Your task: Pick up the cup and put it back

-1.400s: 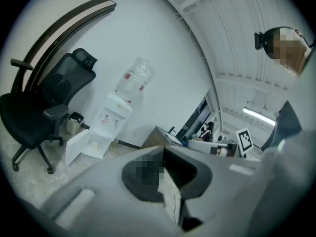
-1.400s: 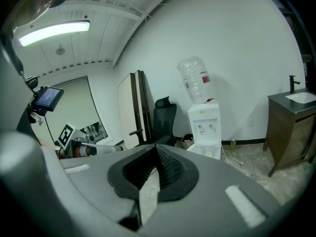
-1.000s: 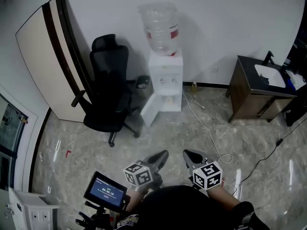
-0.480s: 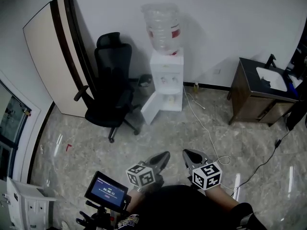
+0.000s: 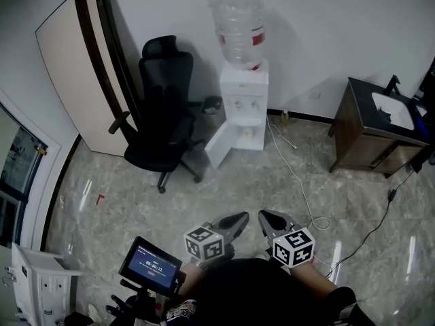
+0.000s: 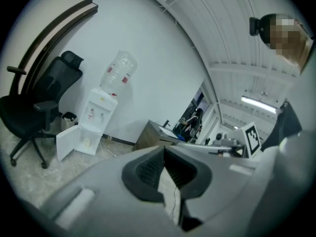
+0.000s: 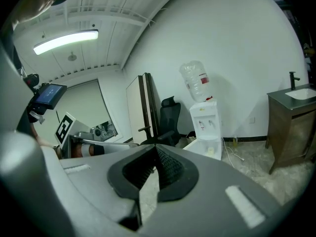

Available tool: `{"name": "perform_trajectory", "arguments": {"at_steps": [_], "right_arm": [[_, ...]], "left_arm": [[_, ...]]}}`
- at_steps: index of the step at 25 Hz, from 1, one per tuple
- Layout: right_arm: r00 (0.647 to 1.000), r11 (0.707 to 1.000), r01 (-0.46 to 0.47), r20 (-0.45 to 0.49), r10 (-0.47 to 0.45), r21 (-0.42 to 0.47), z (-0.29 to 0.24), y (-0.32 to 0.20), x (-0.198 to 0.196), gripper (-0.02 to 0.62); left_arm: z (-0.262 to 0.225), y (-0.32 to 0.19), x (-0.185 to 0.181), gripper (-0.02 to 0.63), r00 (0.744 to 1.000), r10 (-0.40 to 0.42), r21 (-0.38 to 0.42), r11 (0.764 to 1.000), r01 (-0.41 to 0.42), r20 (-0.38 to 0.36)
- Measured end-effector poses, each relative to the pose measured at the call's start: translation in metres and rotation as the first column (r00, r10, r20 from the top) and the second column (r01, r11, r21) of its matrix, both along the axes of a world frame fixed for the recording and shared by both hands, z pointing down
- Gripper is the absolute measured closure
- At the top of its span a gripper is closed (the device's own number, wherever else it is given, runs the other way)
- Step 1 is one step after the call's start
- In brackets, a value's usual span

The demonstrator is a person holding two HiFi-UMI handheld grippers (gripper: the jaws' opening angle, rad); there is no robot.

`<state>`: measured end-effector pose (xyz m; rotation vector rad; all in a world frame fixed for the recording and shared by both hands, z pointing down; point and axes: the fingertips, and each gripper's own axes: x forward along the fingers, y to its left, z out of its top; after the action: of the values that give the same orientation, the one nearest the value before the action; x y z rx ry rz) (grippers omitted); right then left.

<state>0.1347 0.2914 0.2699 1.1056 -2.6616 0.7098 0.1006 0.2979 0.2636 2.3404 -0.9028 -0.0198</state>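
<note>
Grey marble floor runs to a white water dispenser at the far wall. The small pale object in its open lower compartment is probably the cup. Left gripper and right gripper, near, are closed and empty: walk closer, then open one wide.

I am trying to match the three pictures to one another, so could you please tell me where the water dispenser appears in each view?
Head view: the water dispenser is at top centre, against the back wall.
Left gripper view: left of centre, at mid height.
Right gripper view: right of centre, at mid height.
Shared landmark: the black office chair stands just left of the dispenser in all three views.
</note>
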Motion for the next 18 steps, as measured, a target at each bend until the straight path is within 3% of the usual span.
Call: {"name": "perform_trajectory", "arguments": {"at_steps": [18], "right_arm": [[1.000, 1.000, 0.007, -0.006, -0.007, -0.007, 0.002, 0.002, 0.006, 0.589]], "left_arm": [[0.001, 0.001, 0.008, 0.601, 1.000, 0.012, -0.015, 1.000, -0.012, -0.008]]}}
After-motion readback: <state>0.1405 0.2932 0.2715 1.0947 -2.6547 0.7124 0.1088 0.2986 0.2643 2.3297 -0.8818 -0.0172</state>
